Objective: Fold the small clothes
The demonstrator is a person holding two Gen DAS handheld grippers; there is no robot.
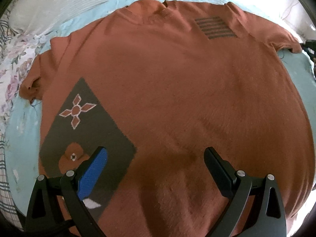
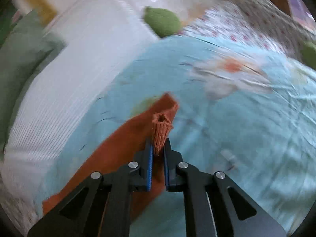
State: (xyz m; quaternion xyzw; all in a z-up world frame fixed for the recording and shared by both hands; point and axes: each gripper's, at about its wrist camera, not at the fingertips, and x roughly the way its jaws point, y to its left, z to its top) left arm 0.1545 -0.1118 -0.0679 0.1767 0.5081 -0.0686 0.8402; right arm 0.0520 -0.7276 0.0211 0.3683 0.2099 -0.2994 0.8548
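1. Lying spread out face-up on the light blue bedsheet (image 1: 21,130), the rust-orange knitted short-sleeved top (image 1: 167,90) fills most of the left wrist view, with its dark grey patch with a four-petal motif (image 1: 83,122) near the left hem side and a block of dark grey stripes (image 1: 215,27) up by the far shoulder.
2. Over the lower body of the top hovers the left gripper (image 1: 156,158), its jaws wide apart and holding nothing; whether the tips touch the cloth cannot be told.
3. Across in the right wrist view, the right gripper (image 2: 158,148) has its jaws together on a bunched ribbed edge of the same top, which looks like a sleeve cuff, the fabric standing up in a little tube between them. That view is smeared with blur.
4. Handling call: this is a soft, light, limp knit. It should drape and sag wherever it is unsupported, and it probably stretches a bit under pull. Nothing fragile, and the fuzzy surface should give decent grip.
5. Best holds look like the ribbed, doubled edges: cuffs, hem corners, shoulder seams. A pinch mid-panel would likely just tent one layer.
6. Beyond the top sits a white ribbed pillow (image 1: 65,6), well clear of the work.
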